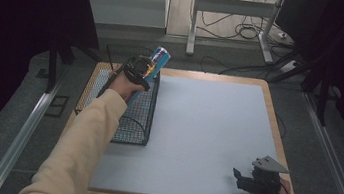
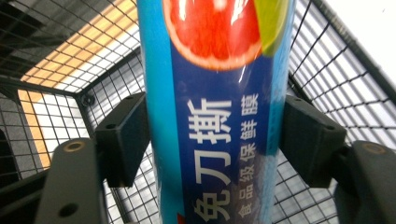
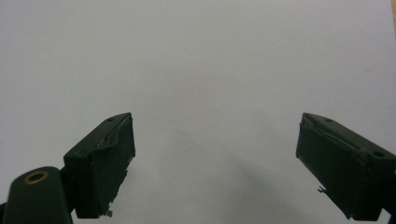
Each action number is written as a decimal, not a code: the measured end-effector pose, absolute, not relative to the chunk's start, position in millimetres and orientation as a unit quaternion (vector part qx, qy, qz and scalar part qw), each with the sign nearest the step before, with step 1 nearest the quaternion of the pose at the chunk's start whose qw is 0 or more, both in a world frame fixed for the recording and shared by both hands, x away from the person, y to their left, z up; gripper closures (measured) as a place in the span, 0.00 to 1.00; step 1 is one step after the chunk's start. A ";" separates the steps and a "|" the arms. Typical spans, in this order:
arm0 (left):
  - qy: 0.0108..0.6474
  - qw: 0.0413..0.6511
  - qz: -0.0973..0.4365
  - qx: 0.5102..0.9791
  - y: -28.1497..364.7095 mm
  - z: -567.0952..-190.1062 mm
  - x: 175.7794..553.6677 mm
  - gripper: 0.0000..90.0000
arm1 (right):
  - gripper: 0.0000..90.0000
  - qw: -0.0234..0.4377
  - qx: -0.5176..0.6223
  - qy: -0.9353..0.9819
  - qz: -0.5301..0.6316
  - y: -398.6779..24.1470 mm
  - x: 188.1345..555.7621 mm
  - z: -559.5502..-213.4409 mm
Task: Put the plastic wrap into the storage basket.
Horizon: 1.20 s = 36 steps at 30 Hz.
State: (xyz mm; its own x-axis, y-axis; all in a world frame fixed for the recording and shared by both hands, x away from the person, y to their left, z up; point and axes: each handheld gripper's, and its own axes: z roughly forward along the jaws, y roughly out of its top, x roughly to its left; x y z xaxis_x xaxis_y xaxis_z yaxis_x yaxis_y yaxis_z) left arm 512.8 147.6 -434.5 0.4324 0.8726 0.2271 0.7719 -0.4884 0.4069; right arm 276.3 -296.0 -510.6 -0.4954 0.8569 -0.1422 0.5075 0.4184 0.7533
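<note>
My left gripper [image 2: 217, 140] had blocky black pads on grey arms with brass-ringed screws; a cream sleeve [image 1: 84, 141] ran back behind it.

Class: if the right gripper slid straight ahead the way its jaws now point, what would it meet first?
Probably nothing soon: ahead of the right gripper, with jaws open, lies bare grey mat. The basket sits far off, likely the first obstacle.

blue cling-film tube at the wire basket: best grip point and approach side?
Grip the blue cling-film tube mid-body, across its round width, as the left gripper flanks it now. It is long, slim and tilted over the wire basket, so come from the person's side, above the rim, jaws square to its long axis.
</note>
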 end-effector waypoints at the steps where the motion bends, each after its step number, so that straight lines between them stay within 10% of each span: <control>1: 0.492 0.122 0.205 0.838 146.3 -434.3 512.2 0.28 | 0.13 0.265 0.427 0.799 0.330 -296.2 276.3 -510.6; 36: 0.359 0.360 0.143 0.849 94.0 -363.5 360.4 0.18 | 0.13 0.267 0.427 0.798 0.330 -294.0 274.9 -509.0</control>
